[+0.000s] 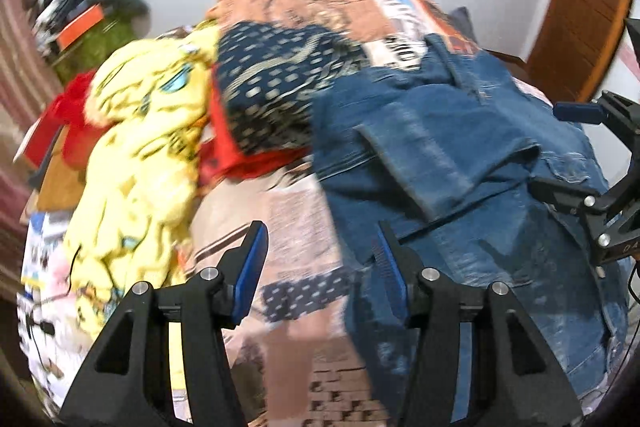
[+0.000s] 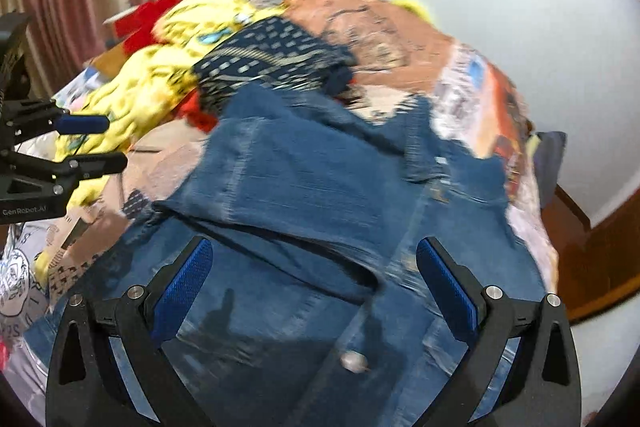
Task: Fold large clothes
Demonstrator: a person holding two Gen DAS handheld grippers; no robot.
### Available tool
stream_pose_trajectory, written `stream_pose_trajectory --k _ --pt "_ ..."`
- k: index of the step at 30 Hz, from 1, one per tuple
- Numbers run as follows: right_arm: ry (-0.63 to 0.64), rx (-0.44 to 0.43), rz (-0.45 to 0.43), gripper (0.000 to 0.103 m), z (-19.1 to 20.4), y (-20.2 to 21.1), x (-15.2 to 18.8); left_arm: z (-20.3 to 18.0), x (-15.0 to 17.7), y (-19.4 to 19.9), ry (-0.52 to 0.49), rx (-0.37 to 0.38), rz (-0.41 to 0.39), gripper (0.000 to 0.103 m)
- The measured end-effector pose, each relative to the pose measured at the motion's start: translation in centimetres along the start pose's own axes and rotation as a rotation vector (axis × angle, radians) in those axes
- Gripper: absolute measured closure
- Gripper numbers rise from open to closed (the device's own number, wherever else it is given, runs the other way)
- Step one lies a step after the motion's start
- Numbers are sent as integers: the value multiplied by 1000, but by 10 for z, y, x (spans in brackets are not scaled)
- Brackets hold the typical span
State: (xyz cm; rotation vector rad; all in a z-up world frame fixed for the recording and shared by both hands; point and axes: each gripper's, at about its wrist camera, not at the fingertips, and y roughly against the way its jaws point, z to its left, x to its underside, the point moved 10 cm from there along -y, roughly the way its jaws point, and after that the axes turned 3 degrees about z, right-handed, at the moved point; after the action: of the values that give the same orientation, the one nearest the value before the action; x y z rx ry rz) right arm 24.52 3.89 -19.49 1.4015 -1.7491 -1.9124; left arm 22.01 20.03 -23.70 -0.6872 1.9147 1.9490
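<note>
Denim jeans [image 2: 320, 187] near bedspread [image 2: 472, 83] edge

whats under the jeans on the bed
The jeans lie on a printed bedspread, which shows peach and orange around them. Their far edge meets a navy dotted cloth. Whatever lies directly beneath the denim is covered.
</note>
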Motion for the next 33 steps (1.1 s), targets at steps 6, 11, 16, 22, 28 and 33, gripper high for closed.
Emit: stream_pose_trajectory --k 6,11,16,22,28,33 --pt "68 -46 71 3 39 -36 -13 34 24 -11 83 -1 36 50" --pt "39 -59 127 4 50 -61 -14 43 37 -19 126 8 57 50" --pt "23 9 169 27 44 -84 -11 49 43 -27 161 18 70 50" --pt "7 -84 105 67 46 -67 -18 46 42 -32 160 15 71 50" --pt "-13 -122 25 83 35 -36 -31 35 34 -33 141 19 67 50" --pt "-80 -80 -66 84 -2 -2 -44 20 25 -32 107 16 60 50"
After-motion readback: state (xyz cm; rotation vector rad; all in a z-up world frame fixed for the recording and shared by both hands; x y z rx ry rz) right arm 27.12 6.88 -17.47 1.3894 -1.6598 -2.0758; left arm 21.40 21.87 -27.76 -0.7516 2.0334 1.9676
